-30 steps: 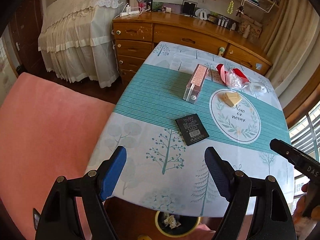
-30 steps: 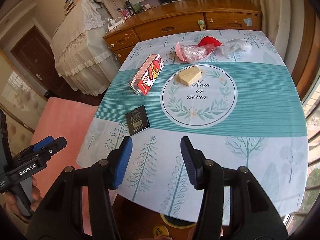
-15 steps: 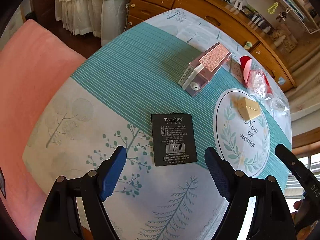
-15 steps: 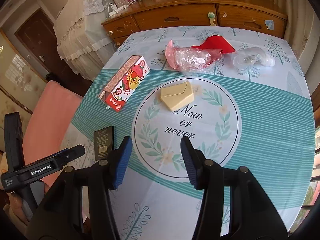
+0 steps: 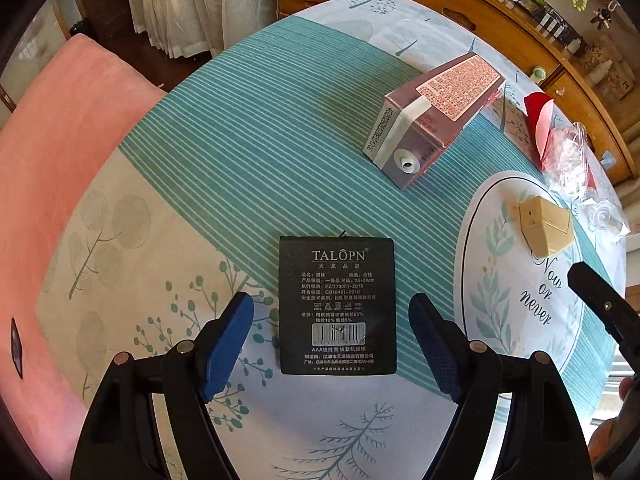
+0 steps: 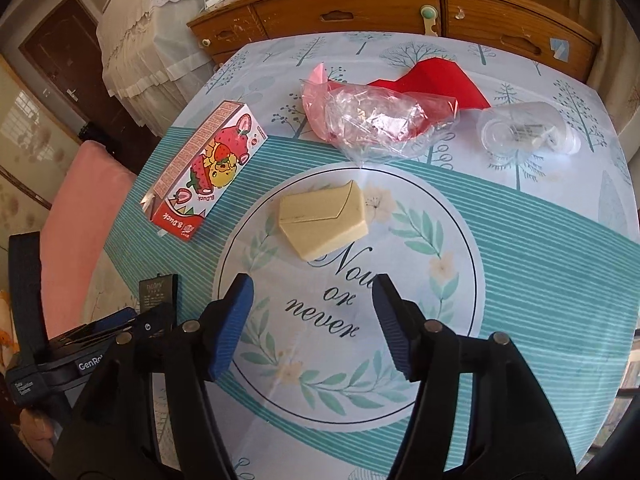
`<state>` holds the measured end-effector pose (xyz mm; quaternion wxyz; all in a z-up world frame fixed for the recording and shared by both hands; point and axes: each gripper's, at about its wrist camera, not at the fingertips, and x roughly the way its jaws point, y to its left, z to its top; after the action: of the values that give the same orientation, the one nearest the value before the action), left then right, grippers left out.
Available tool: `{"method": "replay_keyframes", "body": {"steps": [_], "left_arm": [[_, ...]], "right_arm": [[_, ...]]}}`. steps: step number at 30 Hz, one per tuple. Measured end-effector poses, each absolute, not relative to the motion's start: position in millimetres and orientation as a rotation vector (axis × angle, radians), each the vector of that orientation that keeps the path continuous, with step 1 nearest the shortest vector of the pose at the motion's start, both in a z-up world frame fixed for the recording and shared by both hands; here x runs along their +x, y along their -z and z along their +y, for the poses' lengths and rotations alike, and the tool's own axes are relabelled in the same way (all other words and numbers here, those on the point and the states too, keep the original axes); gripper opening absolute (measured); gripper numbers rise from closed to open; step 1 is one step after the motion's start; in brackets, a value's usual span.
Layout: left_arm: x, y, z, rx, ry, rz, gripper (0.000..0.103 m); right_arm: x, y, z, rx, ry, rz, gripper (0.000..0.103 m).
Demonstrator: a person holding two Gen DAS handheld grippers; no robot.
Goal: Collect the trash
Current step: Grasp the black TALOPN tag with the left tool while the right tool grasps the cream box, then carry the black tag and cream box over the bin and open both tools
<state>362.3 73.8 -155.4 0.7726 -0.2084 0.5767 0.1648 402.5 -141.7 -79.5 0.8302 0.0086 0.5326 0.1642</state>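
Covering table: tree-print cloth [image 6: 520,240], wooden dresser [image 6: 360,8] behind.

Left gripper [image 5: 332,340] pointed steeply down, fingers wide apart; right gripper [image 6: 312,324] fingers opening, empty.

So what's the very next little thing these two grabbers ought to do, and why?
Probably lower the left gripper straight down and close on the black tag. Its jaws are open on either side of the tag, which lies flat on the tablecloth between them. The right gripper, jaws opening and empty, hangs short of the beige box, so it looks less ready.
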Motion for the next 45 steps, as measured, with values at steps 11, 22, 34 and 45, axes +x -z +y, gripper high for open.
{"method": "replay_keyframes", "body": {"steps": [11,22,34,45], "left_arm": [[368.2,154.9,64.1,-0.436,-0.401,1.245,0.06],[347.7,144.2,79.4,-0.49,-0.396,1.222,0.06],[297.9,99.9,98.7,-0.466,-0.32,1.159,0.06],[234.9,62.7,88.1,-0.379,-0.166,1.131,0.06]], "right_arm": [[440.3,105.6,-110.3,-0.153,-0.36,1.125,0.066],[446.1,119.9,-89.8,-0.227,-0.289,1.069,0.064],[402.1,105.0,-108.7,-0.192,-0.32,1.094,0.058],[287.8,75.9,-114.5,-0.124,-0.334,1.141,0.058]]}}
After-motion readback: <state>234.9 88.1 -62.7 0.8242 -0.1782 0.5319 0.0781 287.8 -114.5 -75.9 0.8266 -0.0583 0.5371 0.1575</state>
